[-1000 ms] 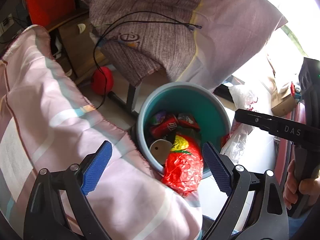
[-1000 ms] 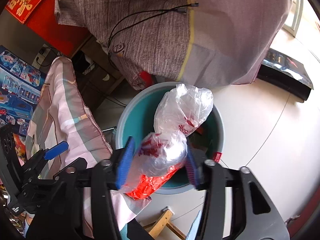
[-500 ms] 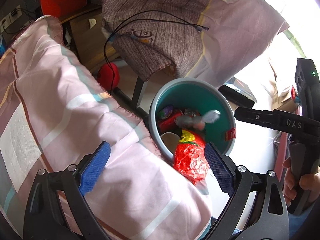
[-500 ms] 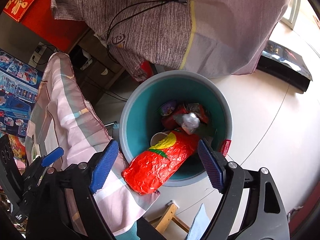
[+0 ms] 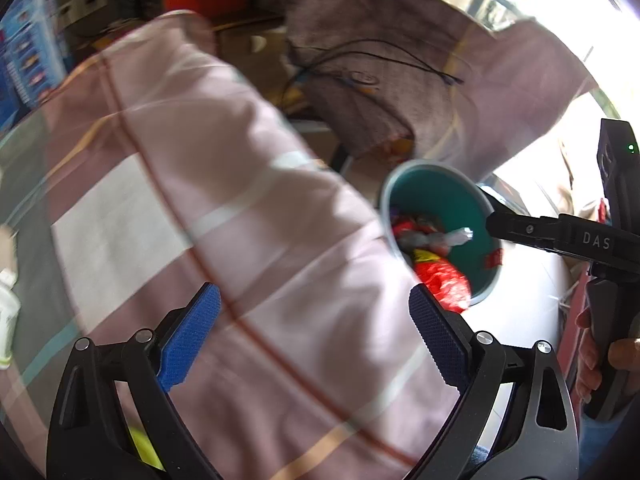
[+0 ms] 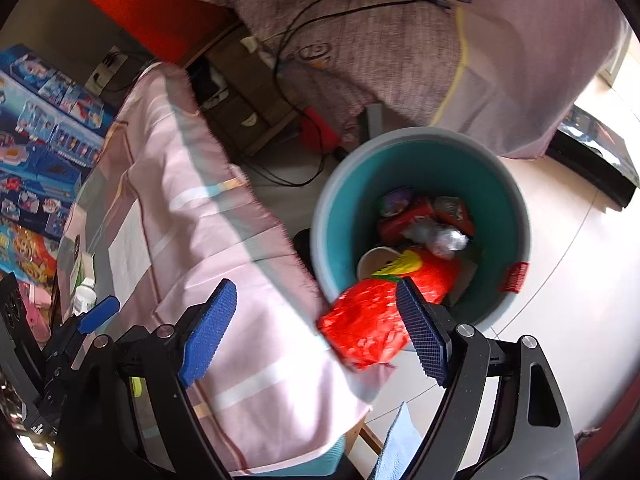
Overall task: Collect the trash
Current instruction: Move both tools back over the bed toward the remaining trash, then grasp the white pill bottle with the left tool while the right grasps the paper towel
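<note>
1. Hanging with its blue pads spread wide and nothing between them, the right gripper [image 6: 316,328] sits over the near rim of the teal bin [image 6: 332,184], which stands on the pale floor [image 6: 568,280].
2. Inside the bin lies the collected trash: a crumpled clear plastic bag [image 6: 438,236] on top, snack wrappers [image 6: 404,208] at the far side, and a paper cup [image 6: 374,260] towards the near left.
3. A red foil bag [image 6: 368,320] with a yellow patch leans out over the bin's near rim, its lower end hanging outside, close by the right gripper's right-hand finger [image 6: 420,340].
4. A pink striped cloth [image 6: 192,216] covers the surface to the left of the bin, its edge draped just beside the bin wall.
5. The left gripper [image 5: 316,344] is likewise released, its fingers wide apart and empty, hovering above the pink cloth; that view is motion-blurred.
6. From the left wrist view the bin appears far right, and the black body of the right gripper, marked DAS, crosses in front of its right rim, with a hand [image 5: 600,360] on the handle.
7. A grey-brown cloth [image 6: 400,52] with a black cable [image 6: 360,4] across it hangs behind the bin on the far side.
</note>
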A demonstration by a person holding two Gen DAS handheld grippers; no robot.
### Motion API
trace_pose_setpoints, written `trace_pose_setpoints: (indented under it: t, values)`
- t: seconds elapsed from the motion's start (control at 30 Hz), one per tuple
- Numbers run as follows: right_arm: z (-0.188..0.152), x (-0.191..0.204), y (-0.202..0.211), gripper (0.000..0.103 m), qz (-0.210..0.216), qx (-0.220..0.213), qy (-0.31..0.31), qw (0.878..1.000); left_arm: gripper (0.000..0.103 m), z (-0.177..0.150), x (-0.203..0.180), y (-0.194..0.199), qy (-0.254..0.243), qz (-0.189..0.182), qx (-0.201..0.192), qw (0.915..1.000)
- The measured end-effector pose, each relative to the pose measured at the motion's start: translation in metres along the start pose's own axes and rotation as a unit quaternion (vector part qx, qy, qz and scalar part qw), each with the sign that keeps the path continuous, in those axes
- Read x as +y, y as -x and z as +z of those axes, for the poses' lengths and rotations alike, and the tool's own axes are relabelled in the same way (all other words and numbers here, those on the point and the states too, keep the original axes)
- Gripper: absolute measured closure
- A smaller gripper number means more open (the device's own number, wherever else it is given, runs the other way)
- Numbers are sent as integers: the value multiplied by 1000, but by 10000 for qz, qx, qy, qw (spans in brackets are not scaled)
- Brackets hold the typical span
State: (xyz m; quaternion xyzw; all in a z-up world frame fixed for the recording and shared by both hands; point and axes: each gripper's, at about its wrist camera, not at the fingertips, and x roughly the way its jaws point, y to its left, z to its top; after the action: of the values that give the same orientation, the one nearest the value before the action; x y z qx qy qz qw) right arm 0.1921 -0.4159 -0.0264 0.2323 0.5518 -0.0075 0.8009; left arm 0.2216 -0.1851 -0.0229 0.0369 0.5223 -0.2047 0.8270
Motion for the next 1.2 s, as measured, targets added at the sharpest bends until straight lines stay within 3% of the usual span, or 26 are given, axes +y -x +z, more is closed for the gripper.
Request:
trace_pose_setpoints:
  t: [0.53, 0.93, 1.2]
  values:
    - [-20, 150, -37, 25, 93, 363, 1118, 9930, 5, -44, 139, 61, 916, 465, -428, 9938]
    - [-30, 245, -90, 25, 129, 739, 1869, 9795, 5, -67, 245, 90, 1581, 1001, -654, 9802]
    - [-21, 287, -137, 25, 11, 964, 2063, 9737, 5, -81, 308, 101, 2151, 1129, -725, 9673]
